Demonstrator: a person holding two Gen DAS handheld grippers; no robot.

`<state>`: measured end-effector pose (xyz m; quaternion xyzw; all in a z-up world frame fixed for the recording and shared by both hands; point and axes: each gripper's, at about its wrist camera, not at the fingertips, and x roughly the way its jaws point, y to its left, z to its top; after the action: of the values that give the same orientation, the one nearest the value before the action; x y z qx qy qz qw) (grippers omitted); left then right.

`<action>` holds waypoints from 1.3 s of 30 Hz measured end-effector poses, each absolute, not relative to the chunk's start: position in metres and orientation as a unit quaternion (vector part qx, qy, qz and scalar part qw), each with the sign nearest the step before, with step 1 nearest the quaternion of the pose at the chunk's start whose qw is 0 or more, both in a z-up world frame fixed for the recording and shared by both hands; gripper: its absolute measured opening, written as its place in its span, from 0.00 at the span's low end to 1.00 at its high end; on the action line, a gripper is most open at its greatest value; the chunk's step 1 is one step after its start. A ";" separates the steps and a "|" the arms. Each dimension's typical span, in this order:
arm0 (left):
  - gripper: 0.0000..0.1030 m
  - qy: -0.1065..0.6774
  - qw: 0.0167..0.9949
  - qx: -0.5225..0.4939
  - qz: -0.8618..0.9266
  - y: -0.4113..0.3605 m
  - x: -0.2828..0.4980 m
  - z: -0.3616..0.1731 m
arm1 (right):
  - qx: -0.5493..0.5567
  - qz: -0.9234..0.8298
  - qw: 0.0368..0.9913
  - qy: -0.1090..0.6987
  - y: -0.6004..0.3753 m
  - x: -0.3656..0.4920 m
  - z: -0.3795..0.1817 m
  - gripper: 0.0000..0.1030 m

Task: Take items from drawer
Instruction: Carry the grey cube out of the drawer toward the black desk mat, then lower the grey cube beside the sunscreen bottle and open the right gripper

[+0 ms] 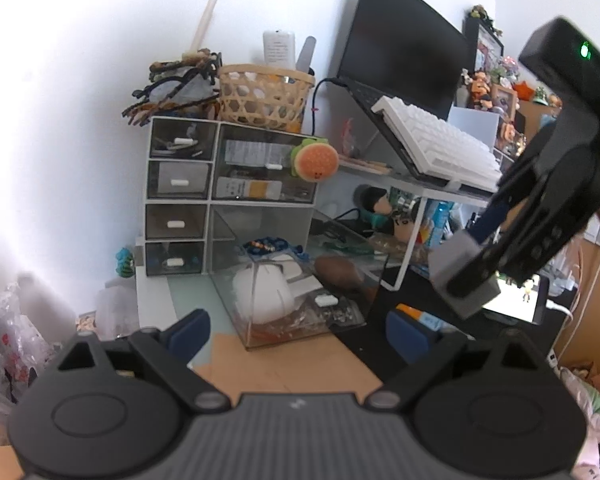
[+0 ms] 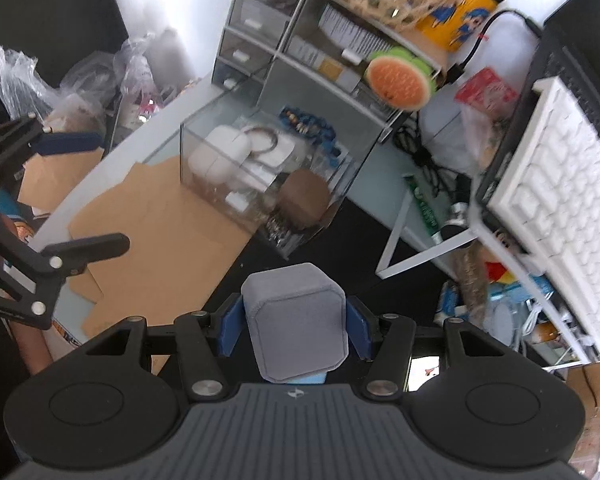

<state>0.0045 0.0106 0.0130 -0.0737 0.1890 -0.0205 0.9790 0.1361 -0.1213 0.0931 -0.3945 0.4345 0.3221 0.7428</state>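
Observation:
A clear drawer (image 1: 300, 292) is pulled out of the white organiser (image 1: 220, 196) onto the desk; it also shows in the right wrist view (image 2: 268, 168). It holds a white case (image 2: 220, 156), a brown round item (image 2: 304, 198) and small bits. My right gripper (image 2: 296, 324) is shut on a grey velvet box (image 2: 298, 320), held above the black mat; the box also shows in the left wrist view (image 1: 464, 280). My left gripper (image 1: 300, 334) is open and empty, in front of the drawer.
A wicker basket (image 1: 264, 94) sits on the organiser; a burger plush (image 1: 314, 160) hangs on its front. A laptop (image 1: 400, 52) and white keyboard (image 1: 436, 140) rest on a white stand at right. Cardboard (image 2: 156, 240) lies on the desk; plastic bags (image 2: 80, 80) at left.

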 end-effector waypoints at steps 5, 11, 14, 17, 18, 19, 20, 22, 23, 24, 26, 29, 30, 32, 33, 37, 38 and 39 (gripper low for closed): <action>0.94 0.192 0.978 -0.073 -0.021 0.011 0.006 0.011 | -0.400 0.327 0.728 0.451 -0.119 0.138 0.074 0.57; 0.94 0.193 0.978 -0.077 -0.012 0.006 0.009 0.009 | -0.402 0.329 0.715 0.469 -0.117 0.142 0.054 0.57; 0.94 0.194 0.978 -0.078 -0.011 0.006 0.010 0.008 | -0.403 0.329 0.709 0.477 -0.116 0.142 0.046 0.57; 0.94 0.194 0.978 -0.078 -0.011 0.004 0.012 0.006 | -0.405 0.329 0.703 0.482 -0.116 0.141 0.040 0.57; 0.94 0.194 0.978 -0.078 -0.012 0.003 0.013 0.005 | -0.406 0.330 0.702 0.484 -0.115 0.141 0.038 0.57; 0.94 0.193 0.978 -0.078 -0.013 0.002 0.014 0.004 | -0.407 0.330 0.700 0.486 -0.115 0.141 0.035 0.57; 0.94 0.193 0.978 -0.078 -0.014 0.000 0.015 0.004 | -0.407 0.330 0.698 0.488 -0.115 0.140 0.033 0.57; 0.94 0.196 0.978 -0.076 -0.016 0.005 0.011 0.006 | -0.408 0.330 0.696 0.490 -0.115 0.140 0.029 0.57; 0.94 0.197 0.978 -0.074 -0.017 0.005 0.011 0.006 | -0.407 0.330 0.696 0.491 -0.115 0.142 0.027 0.57; 0.94 0.197 0.978 -0.073 -0.019 0.004 0.012 0.006 | -0.407 0.331 0.696 0.490 -0.115 0.142 0.026 0.57; 0.94 0.197 0.978 -0.072 -0.020 0.003 0.012 0.006 | -0.405 0.332 0.697 0.490 -0.115 0.142 0.024 0.57; 0.94 0.197 0.978 -0.072 -0.018 0.004 0.009 0.006 | -0.402 0.331 0.698 0.491 -0.115 0.143 0.023 0.57; 0.94 0.197 0.978 -0.072 -0.018 0.004 0.009 0.006 | -0.401 0.331 0.698 0.492 -0.115 0.144 0.023 0.57; 0.94 0.196 0.978 -0.073 -0.017 0.005 0.009 0.006 | -0.399 0.330 0.699 0.493 -0.116 0.145 0.023 0.57; 0.94 0.196 0.978 -0.073 -0.017 0.005 0.009 0.006 | -0.398 0.329 0.700 0.493 -0.117 0.146 0.023 0.57; 0.94 0.197 0.978 -0.073 -0.019 0.004 0.011 0.005 | -0.394 0.328 0.703 0.493 -0.119 0.147 0.022 0.57; 0.94 0.197 0.978 -0.072 -0.019 0.004 0.012 0.005 | -0.393 0.328 0.704 0.493 -0.119 0.147 0.021 0.57; 0.94 0.198 0.977 -0.072 -0.019 0.004 0.012 0.004 | -0.392 0.327 0.705 0.493 -0.120 0.147 0.021 0.57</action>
<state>0.0125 0.0042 0.0044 -0.0719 0.1979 -0.0190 0.9774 0.1469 -0.1204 0.0207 -0.3919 0.4930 0.3270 0.7046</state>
